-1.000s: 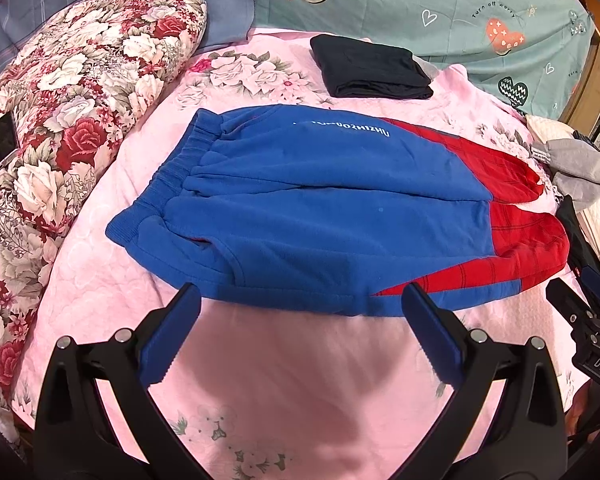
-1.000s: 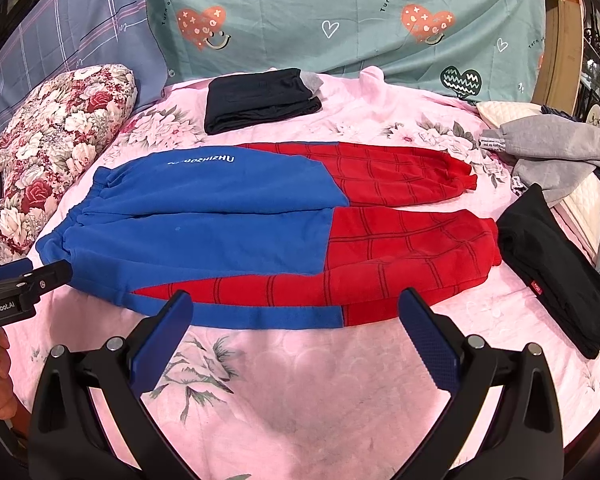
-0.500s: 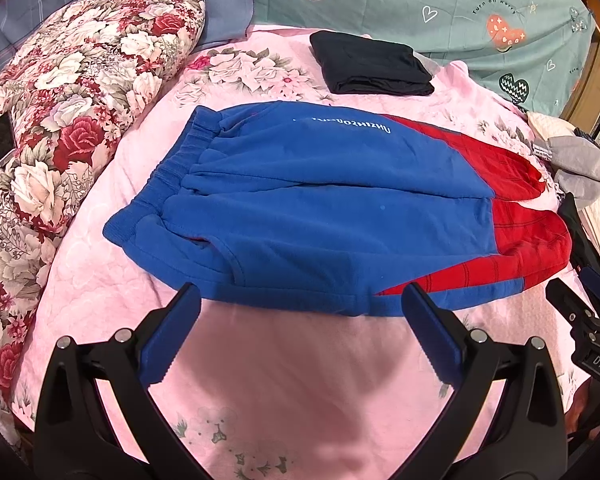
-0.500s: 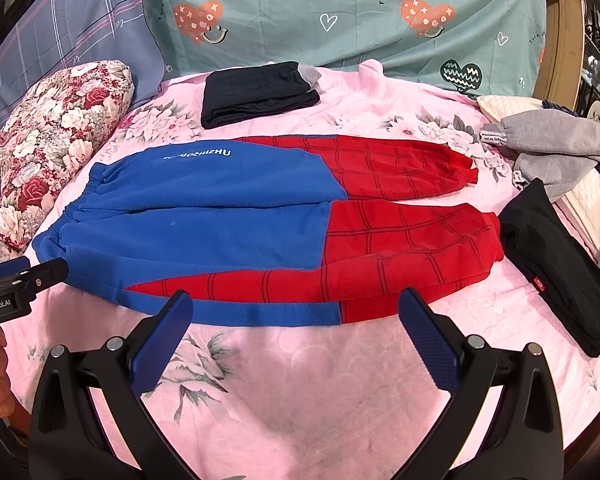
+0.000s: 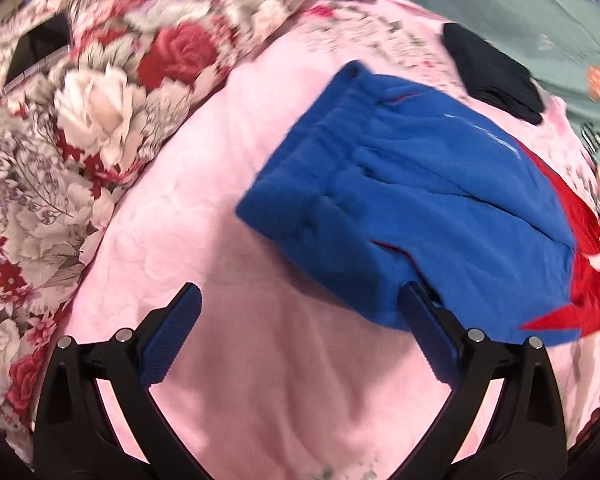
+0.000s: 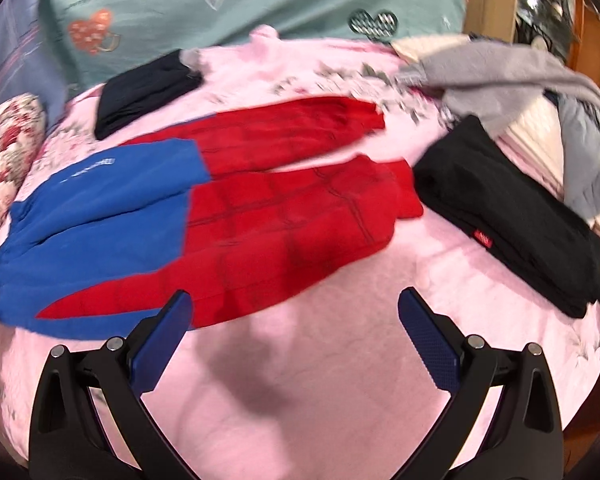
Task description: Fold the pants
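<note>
Pink bedspread [image 6: 340,380], blurred pants [image 6: 236,216] seemingly flat, grippers [image 5: 300,332] [image 6: 296,328] agape

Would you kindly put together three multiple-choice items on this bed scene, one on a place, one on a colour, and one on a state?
1. Where does the folded black garment with the small red tag lie relative to the pants?
A. On top of the waistband
B. Beside the leg cuffs
C. Under the floral pillow

2. What colour are the lower legs of the pants?
A. Red
B. Green
C. Grey

3. How do the left gripper and the right gripper stand?
A. Both shut on the pants
B. One shut, one open
C. Both open, holding nothing

Answers: 1 B, it lies just past the red cuffs on the pink bedspread. 2 A, the legs turn red below the blue top. 3 C, each pair of fingers is spread with nothing between.
</note>
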